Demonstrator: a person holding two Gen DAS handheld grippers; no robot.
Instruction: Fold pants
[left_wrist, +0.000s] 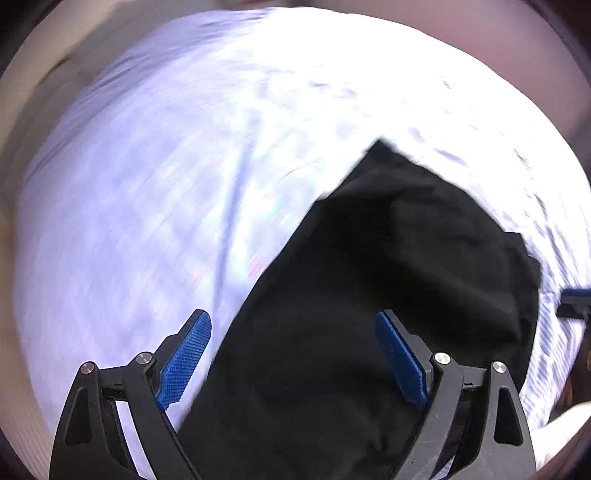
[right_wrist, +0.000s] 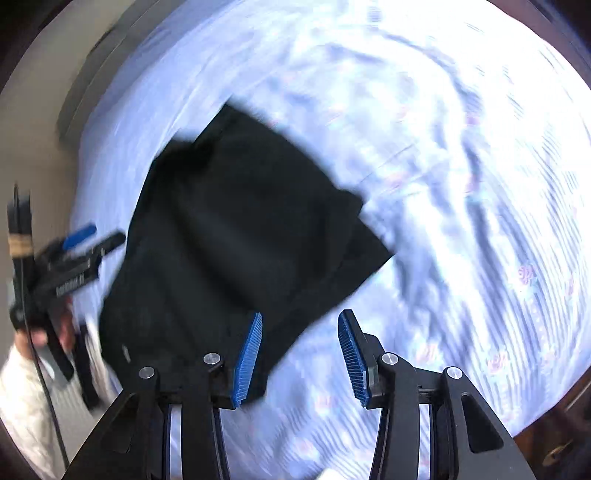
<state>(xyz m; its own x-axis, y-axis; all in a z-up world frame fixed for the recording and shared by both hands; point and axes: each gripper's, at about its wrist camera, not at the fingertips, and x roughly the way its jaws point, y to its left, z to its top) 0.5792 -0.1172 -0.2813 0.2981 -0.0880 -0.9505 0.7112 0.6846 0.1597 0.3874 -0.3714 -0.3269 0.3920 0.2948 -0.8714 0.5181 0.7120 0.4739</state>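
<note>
Evidently folded, the black cloth pants (right_wrist: 236, 236) were laid on the pale blue striped bedsheet (right_wrist: 461, 184). Both the left gripper (left_wrist: 293, 354) and the right gripper (right_wrist: 300, 356) were held agape, empty; a snagged finger could have undone the fold.

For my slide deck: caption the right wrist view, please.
Open right gripper above folded black pants on a striped bedsheet, left gripper alongside.

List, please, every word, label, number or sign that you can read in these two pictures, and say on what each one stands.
No text can be read with certainty.
Left tongs, side of the body: a short white print, too blurred to read.
Black pants: a small pale mark near the lower edge, unreadable.
Striped bedsheet: only a pattern, no words.
</note>
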